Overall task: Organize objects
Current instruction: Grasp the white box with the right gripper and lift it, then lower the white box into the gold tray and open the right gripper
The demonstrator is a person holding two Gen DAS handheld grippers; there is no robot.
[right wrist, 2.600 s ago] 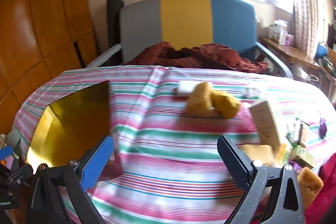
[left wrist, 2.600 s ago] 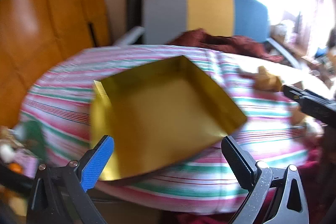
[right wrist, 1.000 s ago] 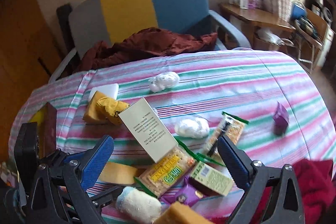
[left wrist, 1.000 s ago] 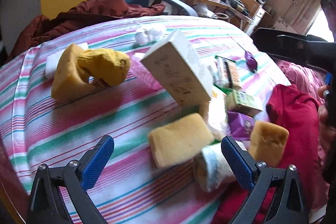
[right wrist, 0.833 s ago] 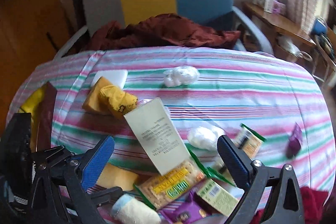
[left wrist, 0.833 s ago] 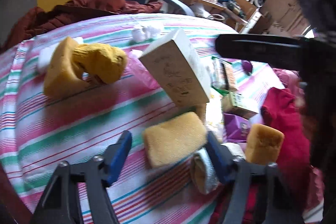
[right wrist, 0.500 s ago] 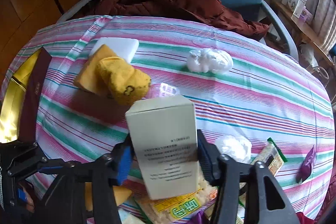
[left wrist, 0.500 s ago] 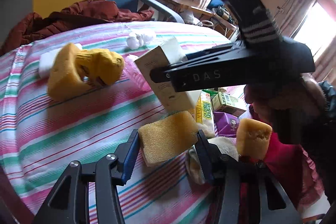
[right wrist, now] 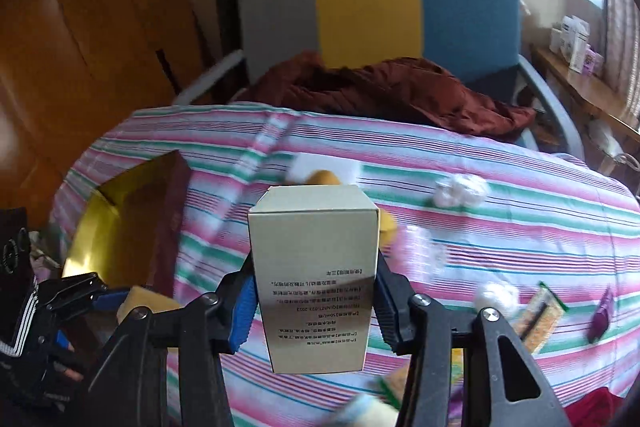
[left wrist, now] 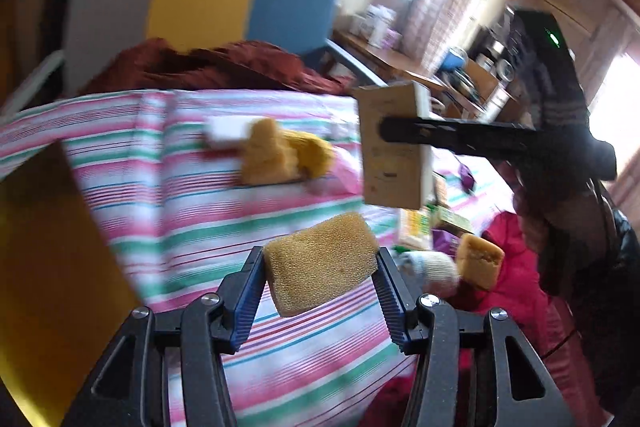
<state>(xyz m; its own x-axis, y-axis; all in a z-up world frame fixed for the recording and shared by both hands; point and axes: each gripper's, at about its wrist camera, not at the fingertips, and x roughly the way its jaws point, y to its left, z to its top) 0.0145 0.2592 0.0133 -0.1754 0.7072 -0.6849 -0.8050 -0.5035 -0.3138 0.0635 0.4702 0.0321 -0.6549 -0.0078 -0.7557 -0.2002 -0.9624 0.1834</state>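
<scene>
Both loads are up off the table: the left gripper (left wrist: 320, 291) is clamped on a tan rectangular foam sponge (left wrist: 320, 263), pads pressing its two short ends so the long face stays level, and the right gripper (right wrist: 314, 301) is clamped across the narrow sides of a pale upright cardboard box with printed text (right wrist: 314, 275), a hold that looks chosen to keep the tall carton from tipping. Each sits clear above the pink, green and white striped tablecloth (right wrist: 500, 227). The likely destination is the gold-lined open tray (right wrist: 108, 227) at the far left of the table, its dark maroon wall standing up beside the cloth, and it looks roomy enough for both. The path leftward is mostly bare stripes, though a lumpy yellow sponge pile (left wrist: 280, 155) sits in the middle, just beyond the carton. Careful here: the two grippers are close, the box hanging just right of and beyond the sponge, so they may crowd each other at the tray's raised edge. Loose snack packets (right wrist: 540, 307) stay well right.
</scene>
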